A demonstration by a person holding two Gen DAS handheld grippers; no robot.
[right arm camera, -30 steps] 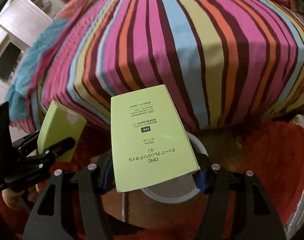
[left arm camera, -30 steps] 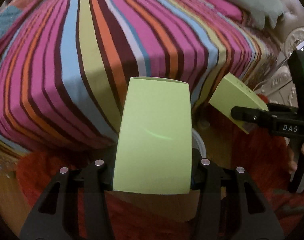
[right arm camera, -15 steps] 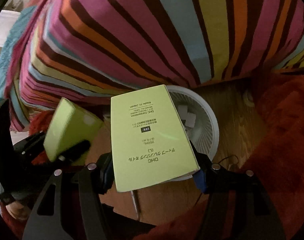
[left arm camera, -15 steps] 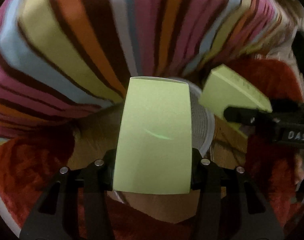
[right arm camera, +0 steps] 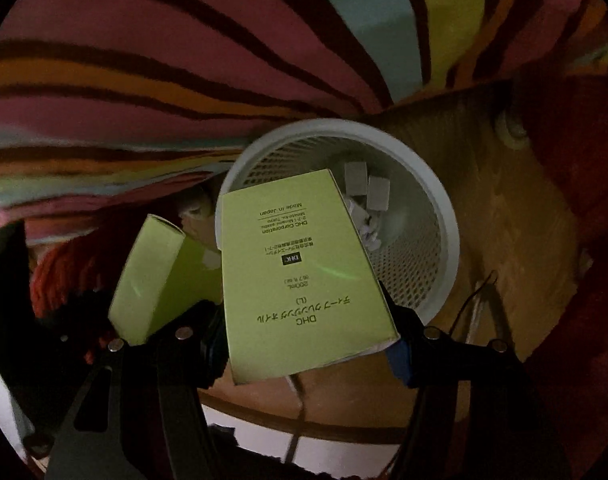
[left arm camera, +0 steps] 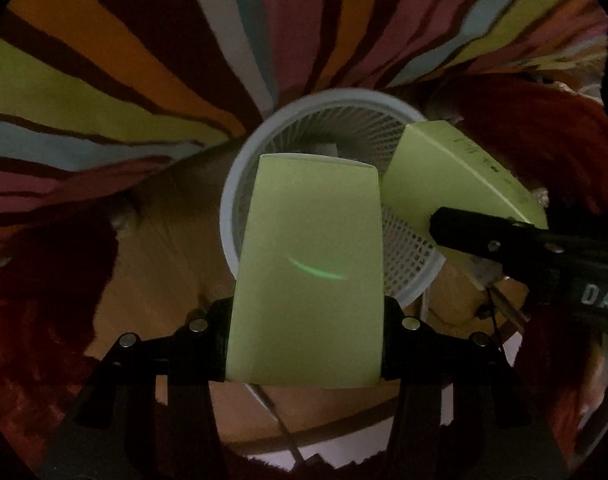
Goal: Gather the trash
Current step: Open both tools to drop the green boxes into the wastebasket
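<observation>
Each gripper pinching a green box: left gripper [left arm camera: 306, 344] on box [left arm camera: 308, 272], right gripper [right arm camera: 304, 344] on printed box [right arm camera: 300, 276], over bin [right arm camera: 444, 216]; best centred above rim before spreading
</observation>
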